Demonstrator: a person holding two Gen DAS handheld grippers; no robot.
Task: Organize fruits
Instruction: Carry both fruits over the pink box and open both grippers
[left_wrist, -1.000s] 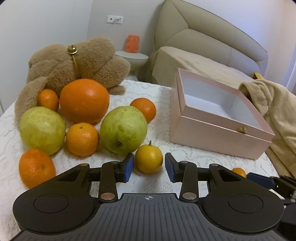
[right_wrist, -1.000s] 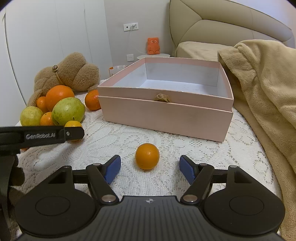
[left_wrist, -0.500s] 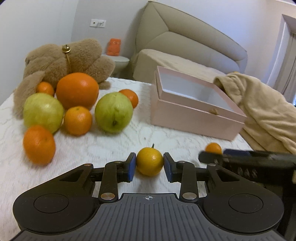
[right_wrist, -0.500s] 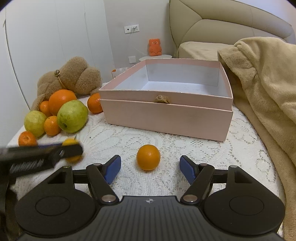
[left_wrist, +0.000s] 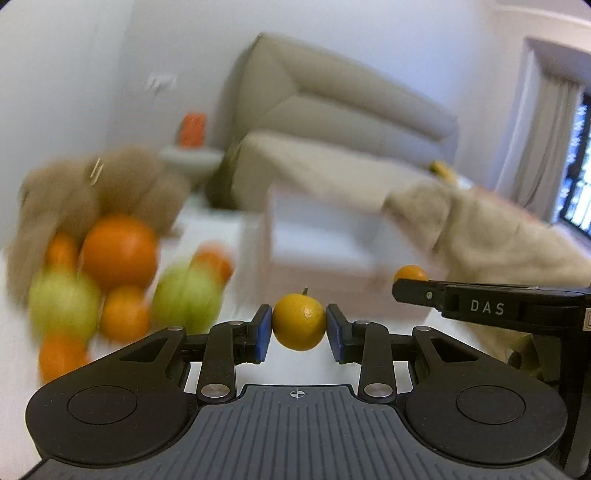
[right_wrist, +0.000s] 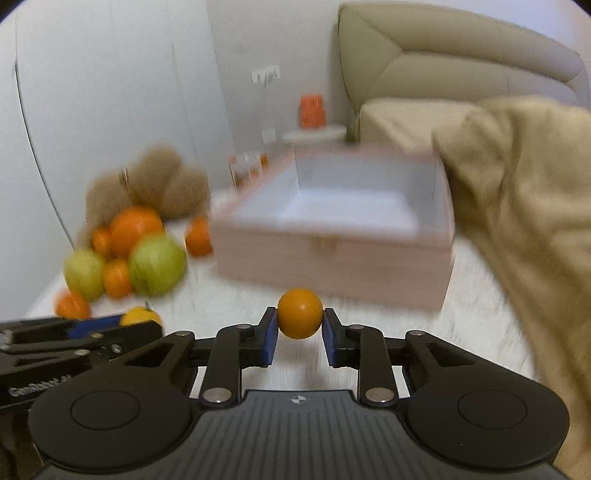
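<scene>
My left gripper (left_wrist: 299, 326) is shut on a small yellow-orange citrus with a stem (left_wrist: 299, 321), lifted off the white lace cloth. My right gripper (right_wrist: 299, 334) is shut on a small round orange (right_wrist: 300, 314), also raised. Each gripper shows in the other's view: the right one (left_wrist: 410, 286) with its orange (left_wrist: 410, 274) at the right, the left one (right_wrist: 144, 325) with its citrus (right_wrist: 138, 316) at the lower left. The open pink box (right_wrist: 332, 258) stands ahead of the right gripper. A blurred pile of oranges and green guavas (left_wrist: 118, 280) lies to the left.
A brown plush bear (left_wrist: 92, 184) sits behind the fruit pile. A beige blanket (right_wrist: 524, 221) drapes over the table's right side beside the box. A beige sofa (left_wrist: 332, 122) and a small side table with an orange figure (right_wrist: 312, 110) stand beyond.
The left gripper closed on the yellow citrus and lifted it, swinging right. The right gripper closed on the small orange in the last half second and raised it toward the box.
</scene>
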